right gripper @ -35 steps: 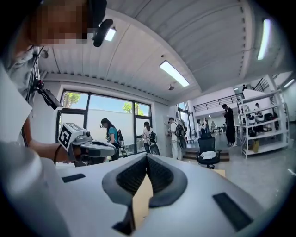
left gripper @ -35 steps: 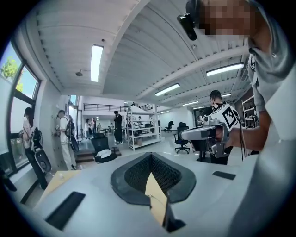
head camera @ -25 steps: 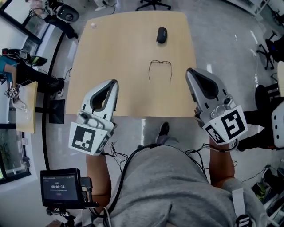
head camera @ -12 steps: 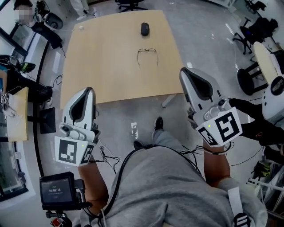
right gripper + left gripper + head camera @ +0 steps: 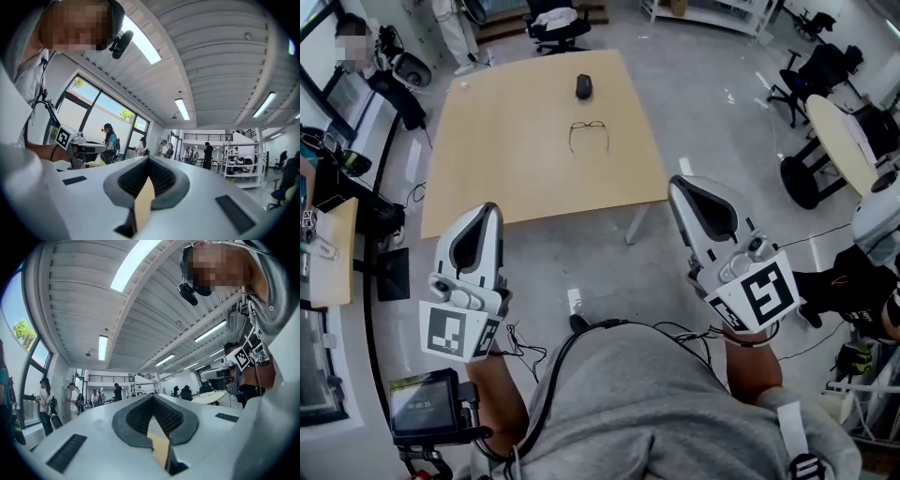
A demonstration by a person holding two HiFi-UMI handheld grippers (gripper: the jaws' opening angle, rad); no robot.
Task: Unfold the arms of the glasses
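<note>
Left tongs and right tongs hover closed and empty.

Bright, even daylight from windows plus ceiling strips; shadows soft and faint. Heavy fisheye bend and black corners in both gripper views, near foreground soft. Small glare spots on floor.

Worktop light tan wood. Glasses thin dark frame, mouse blk. L tool & R tool white, blk ribbed pads, b/w square-marker cubes. Shirt grey, floor pale grey.
</note>
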